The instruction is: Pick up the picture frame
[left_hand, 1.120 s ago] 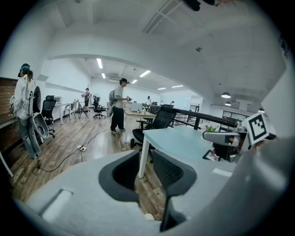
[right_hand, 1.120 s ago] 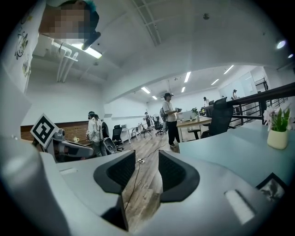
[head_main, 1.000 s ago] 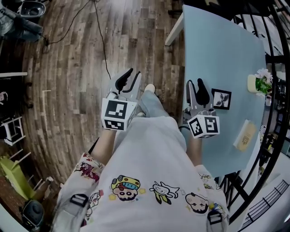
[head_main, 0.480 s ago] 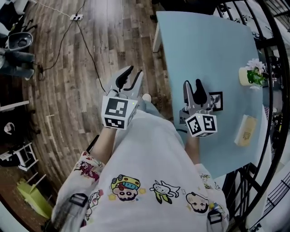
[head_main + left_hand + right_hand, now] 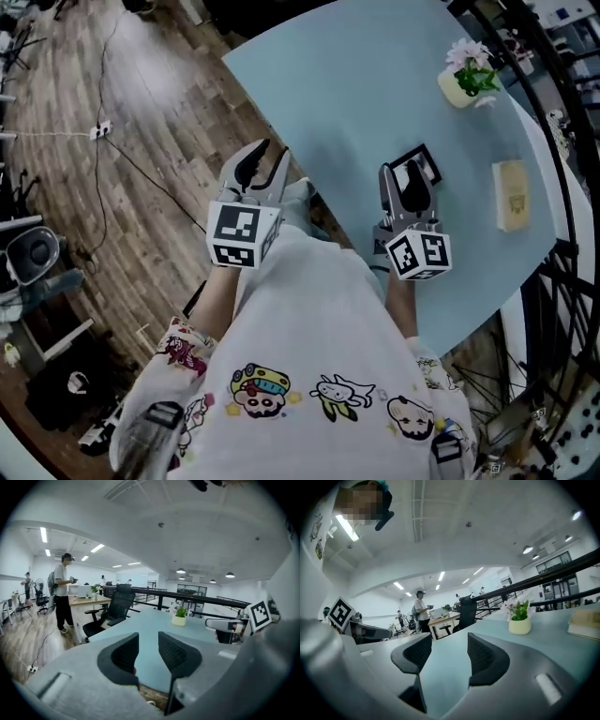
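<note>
The picture frame, black with a white mat, lies flat on the light blue table. In the head view my right gripper hovers over its near side and hides part of it. Its jaws are opening, with nothing between them. My left gripper is level with it to the left, at the table's near edge. Its jaws are opening too and hold nothing. In the left gripper view and the right gripper view the frame is out of sight, and only tabletop shows between the pads.
A small cream pot with a flowering plant stands at the far right of the table, and a tan box lies right of the frame. Black railing runs past the table's right side. Wooden floor with cables is on the left. A black office chair and a standing person are beyond the table.
The scene has swung round: the table now lies ahead of both grippers. The frame, earlier to the right of the right gripper, now sits just under and beyond its jaws.
</note>
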The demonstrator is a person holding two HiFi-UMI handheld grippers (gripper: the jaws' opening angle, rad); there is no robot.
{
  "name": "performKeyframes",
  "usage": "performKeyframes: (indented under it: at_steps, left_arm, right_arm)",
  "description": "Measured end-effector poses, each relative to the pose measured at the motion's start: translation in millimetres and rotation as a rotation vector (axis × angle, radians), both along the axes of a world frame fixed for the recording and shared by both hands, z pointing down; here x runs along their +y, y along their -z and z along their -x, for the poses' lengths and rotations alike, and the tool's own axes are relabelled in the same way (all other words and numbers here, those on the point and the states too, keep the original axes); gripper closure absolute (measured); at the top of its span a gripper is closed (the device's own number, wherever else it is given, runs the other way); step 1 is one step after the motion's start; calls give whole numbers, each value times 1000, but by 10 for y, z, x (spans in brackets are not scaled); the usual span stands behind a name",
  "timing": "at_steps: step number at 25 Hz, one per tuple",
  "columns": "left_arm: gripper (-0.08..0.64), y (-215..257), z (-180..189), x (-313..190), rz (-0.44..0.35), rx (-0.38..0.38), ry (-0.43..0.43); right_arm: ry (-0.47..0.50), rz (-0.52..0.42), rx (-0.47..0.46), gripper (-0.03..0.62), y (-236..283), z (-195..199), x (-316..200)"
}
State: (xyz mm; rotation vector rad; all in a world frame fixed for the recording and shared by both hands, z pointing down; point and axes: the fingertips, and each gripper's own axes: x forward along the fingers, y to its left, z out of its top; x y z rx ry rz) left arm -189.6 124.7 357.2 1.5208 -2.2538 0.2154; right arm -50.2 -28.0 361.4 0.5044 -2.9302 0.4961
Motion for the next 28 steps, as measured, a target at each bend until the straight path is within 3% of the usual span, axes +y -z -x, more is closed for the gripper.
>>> performKeyframes:
  at_steps: [10,16,22,28]
  left_arm:
    - [436,-67,-238,-1334,-7,43,-455]
    - [434,-140,-468,-1852,11,61,-662]
    - [435,-247,-679,-2236,38,76,-798]
    - [435,-314,-815,-2474,61,77,-887]
  right_arm:
    - [-473,-7,76,356,-34,-871,-574]
    - [-694,29,111,360,-126,-1275,-658]
    - [-834,74,134,364,-267,-1528,-751]
    - [-891,102,154,367,-357,-1603,-778]
